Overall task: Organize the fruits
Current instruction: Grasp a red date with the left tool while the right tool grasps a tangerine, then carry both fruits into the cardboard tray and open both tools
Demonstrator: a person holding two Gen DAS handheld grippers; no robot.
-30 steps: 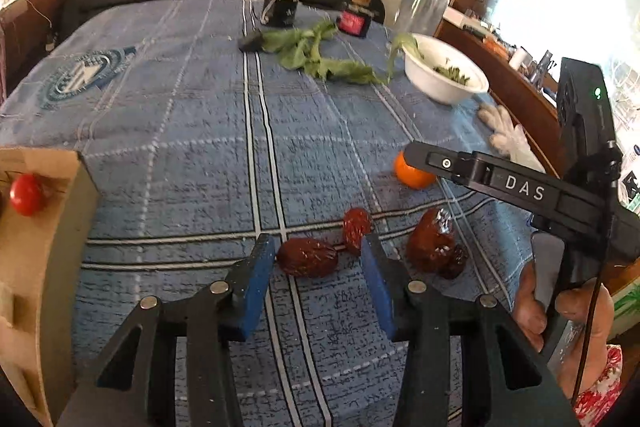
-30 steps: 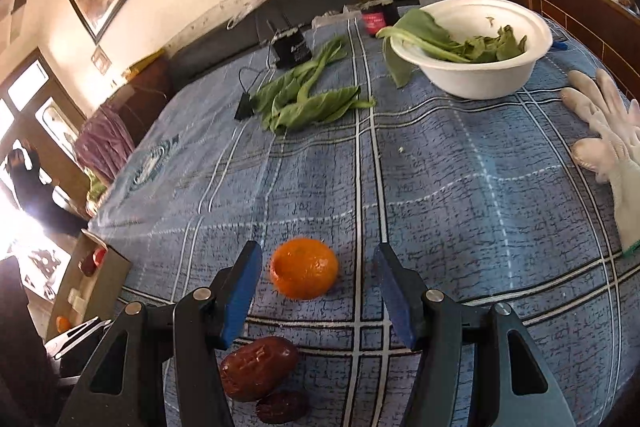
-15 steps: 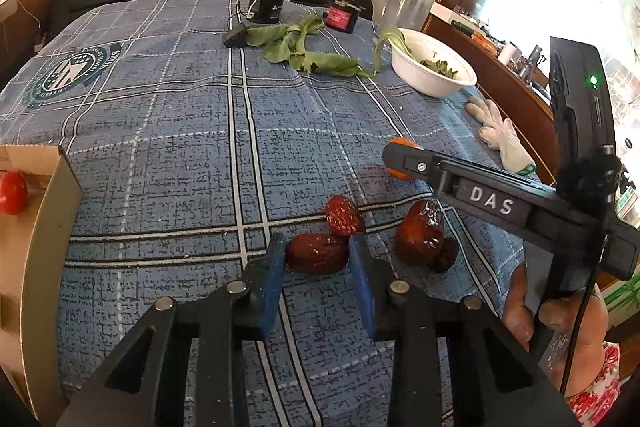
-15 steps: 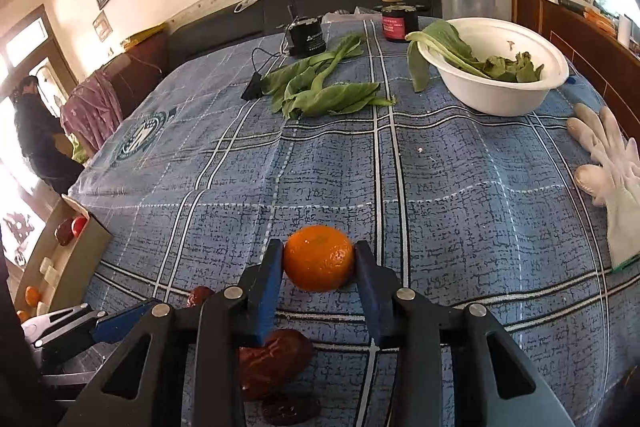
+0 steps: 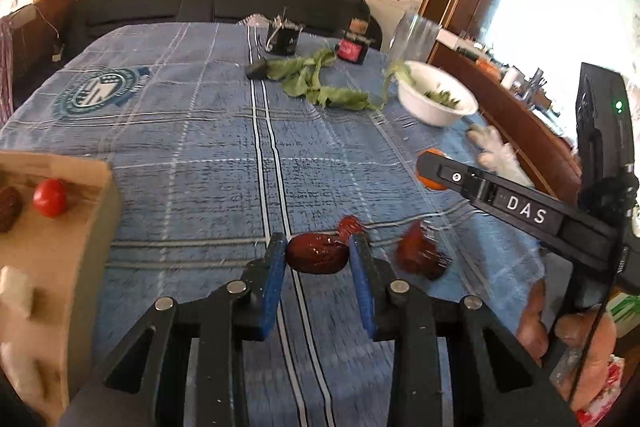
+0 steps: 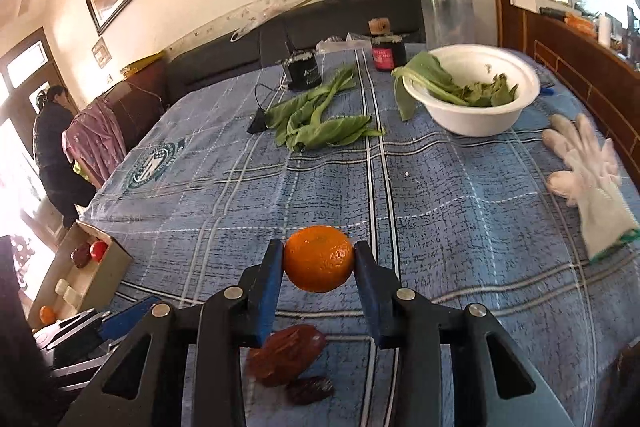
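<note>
Both tongs have closed since a second ago, when each stood spread around its fruit. Low in the centre of the left wrist view, the left gripper [image 5: 318, 259] now pinches a wrinkled dark red date [image 5: 317, 259] between its blue pads. In the right wrist view, the right gripper [image 6: 319, 259] clamps a round orange mandarin [image 6: 319, 258] at mid-frame. Both fruits appear raised just clear of the blue plaid cloth [image 5: 200, 163], though the blur in the left view makes that a judgement.

So the grasping step looks finished for both hands, and carrying comes next. The open cardboard box [image 5: 48, 251] sits at the left edge of the left view. It already holds a small red round fruit [image 5: 50, 197] and a dark one, and the right view shows another orange piece in a lower section. Sorting by kind seems intended.

Still on the cloth are a second red date [image 5: 351, 225] touching the right pad from behind and a clump of two dark dates [image 5: 420, 255] to the right. A white bowl of green leaves [image 6: 472, 95], loose green leaves [image 6: 320, 123] and a white glove [image 6: 588, 179] lie further back, well apart from the fruit.
</note>
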